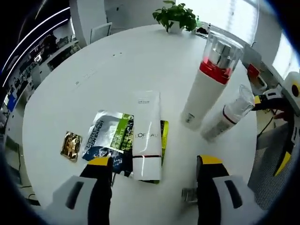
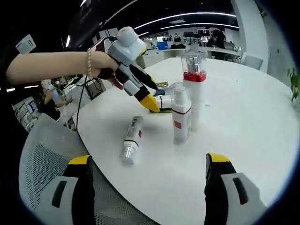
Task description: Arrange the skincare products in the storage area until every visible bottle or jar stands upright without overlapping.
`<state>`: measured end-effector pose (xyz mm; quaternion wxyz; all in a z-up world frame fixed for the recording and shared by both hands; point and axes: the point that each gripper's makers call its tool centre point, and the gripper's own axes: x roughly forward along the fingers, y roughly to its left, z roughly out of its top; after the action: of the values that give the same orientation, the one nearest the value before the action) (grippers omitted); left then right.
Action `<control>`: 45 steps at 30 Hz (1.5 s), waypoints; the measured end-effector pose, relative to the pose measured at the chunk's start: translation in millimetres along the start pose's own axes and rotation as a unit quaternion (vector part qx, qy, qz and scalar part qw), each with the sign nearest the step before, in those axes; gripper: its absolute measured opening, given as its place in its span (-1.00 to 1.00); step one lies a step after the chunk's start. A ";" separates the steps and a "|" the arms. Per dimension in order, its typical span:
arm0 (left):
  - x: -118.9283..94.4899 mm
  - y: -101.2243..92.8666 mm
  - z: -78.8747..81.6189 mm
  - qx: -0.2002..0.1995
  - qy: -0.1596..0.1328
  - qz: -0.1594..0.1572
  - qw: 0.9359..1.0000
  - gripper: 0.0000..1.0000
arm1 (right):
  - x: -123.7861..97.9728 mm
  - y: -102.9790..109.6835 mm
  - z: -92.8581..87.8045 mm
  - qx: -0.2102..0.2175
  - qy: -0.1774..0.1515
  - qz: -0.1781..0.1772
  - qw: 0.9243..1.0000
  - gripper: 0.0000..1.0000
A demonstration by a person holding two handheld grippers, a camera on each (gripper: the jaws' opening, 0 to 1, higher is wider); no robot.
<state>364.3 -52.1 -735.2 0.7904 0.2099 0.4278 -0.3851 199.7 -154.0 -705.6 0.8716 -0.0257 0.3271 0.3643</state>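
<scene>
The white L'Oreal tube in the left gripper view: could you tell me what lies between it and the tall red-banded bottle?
Bare white table separates the L'Oreal tube from the tall red-banded bottle, seen in the left gripper view.

A round white table [image 1: 117, 61] carries a tall white bottle with a red collar and clear cap [image 1: 209, 79], a white tube with dark lettering [image 1: 147, 136], a green-and-blue printed sachet [image 1: 105, 136] and a small gold foil packet [image 1: 71, 145]. Both grippers' jaws have yellow tips.

free: near table [image 2: 234, 136] | obstacles: upright bottles [image 2: 182, 115], fallen bottle [image 2: 131, 139]
</scene>
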 end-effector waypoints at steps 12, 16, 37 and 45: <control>23.7 5.0 8.9 0.031 0.050 -0.017 0.998 0.27 | 0.9 -4.2 -3.9 0.009 0.006 -0.007 1.000 0.99; 34.7 10.3 17.8 0.040 0.059 -0.017 0.997 0.23 | 0.4 -5.2 -4.8 0.013 0.008 -0.009 1.000 0.99; 51.4 11.8 26.5 0.083 0.109 -0.024 0.990 -0.06 | -0.8 -10.7 -9.2 0.016 0.017 -0.024 0.999 0.99; 54.7 14.0 30.3 0.047 0.097 -0.023 0.994 -0.42 | -1.5 -12.6 -10.6 0.015 0.021 -0.030 0.999 0.99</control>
<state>409.4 -87.0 -764.5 0.7253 0.2732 0.4887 -0.4006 201.3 -167.1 -715.5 0.8752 -0.0304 0.3502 0.3325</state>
